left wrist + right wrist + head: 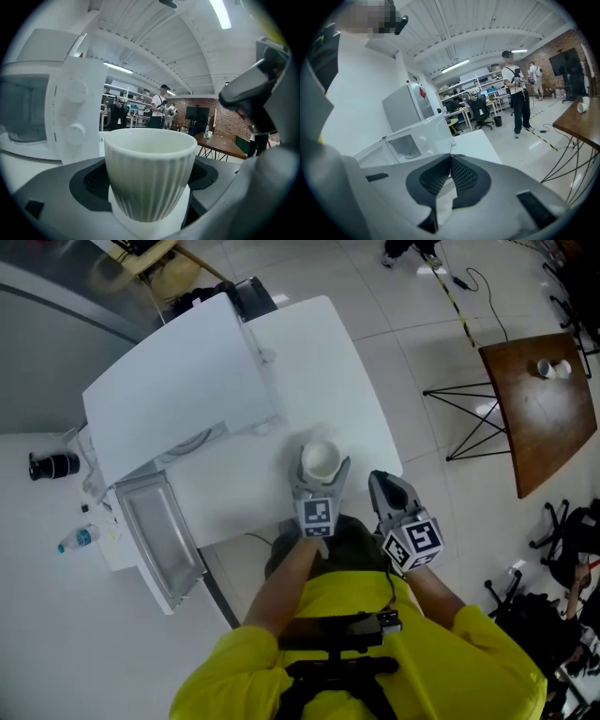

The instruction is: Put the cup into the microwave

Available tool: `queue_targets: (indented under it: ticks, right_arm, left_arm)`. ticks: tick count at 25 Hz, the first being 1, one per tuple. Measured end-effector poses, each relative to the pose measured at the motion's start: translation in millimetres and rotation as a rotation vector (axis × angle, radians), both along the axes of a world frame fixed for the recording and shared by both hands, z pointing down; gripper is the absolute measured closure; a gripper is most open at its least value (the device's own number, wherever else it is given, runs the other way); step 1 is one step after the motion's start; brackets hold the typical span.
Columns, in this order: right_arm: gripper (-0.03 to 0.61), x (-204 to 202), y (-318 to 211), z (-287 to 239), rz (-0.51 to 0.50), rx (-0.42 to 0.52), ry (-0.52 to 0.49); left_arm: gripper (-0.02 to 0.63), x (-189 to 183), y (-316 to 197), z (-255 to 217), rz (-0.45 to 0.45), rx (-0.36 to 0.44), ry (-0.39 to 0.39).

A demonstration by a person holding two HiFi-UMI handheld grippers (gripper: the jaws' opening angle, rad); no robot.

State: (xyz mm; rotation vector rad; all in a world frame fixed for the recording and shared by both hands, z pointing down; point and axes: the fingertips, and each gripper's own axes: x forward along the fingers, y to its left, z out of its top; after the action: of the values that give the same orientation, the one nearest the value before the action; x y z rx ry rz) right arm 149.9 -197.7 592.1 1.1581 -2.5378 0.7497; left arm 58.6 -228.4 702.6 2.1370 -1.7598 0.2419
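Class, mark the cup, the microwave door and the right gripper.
cup (149,180): left gripper view, ribbed side wall.
microwave door (157,532): head view, glass pane.
right gripper (451,158): right gripper view, where closed jaw tips meet.

cup (149,180): matt, ribbed | microwave (178,390): smooth white casing | side table (539,413): glossy wood

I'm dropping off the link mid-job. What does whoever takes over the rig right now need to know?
Left gripper: jaws shut on the cup, which is upright over the near part of the white table.
Right gripper: jaws together, empty, beside the left one.
Microwave: on the table, its door swung open.
Done: door open, cup grasped.
Left: carry the cup into the cavity and release it.
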Motion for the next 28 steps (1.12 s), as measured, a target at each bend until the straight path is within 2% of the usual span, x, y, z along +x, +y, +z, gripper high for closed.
queue_targets:
  ticks: [5, 9, 18, 24, 28]
  right_arm:
    - [0.572, -13.6, 3.2, -16.2, -0.025, 0.022, -0.022]
    - [0.574, -23.5, 10.9, -33.2, -0.064, 0.041, -0.039]
    - [0.574, -63.3, 8.9, -59.0, -0.191, 0.094, -0.065]
    - [0.574, -106.5, 11.5, -69.6, -0.307, 0.109, -0.094]
    - [0.574, -139.1, 15.1, -61.8, -0.375, 0.099, -0.097]
  left_arm:
    - [0.167, -14.8, 36.1, -45.4, 0.019, 0.013, 0.008]
    - [0.167, -39.9, 57.2, -80.8, -0.005, 0.026, -0.001]
    - [0.166, -101.4, 103.7, -133.2, -0.154, 0.044, 0.003]
    - [0.167, -149.9, 124.6, -132.7, -0.296, 0.038, 0.007]
    - [0.167, -187.8, 126.2, -122.7, -0.369, 0.043, -0.017]
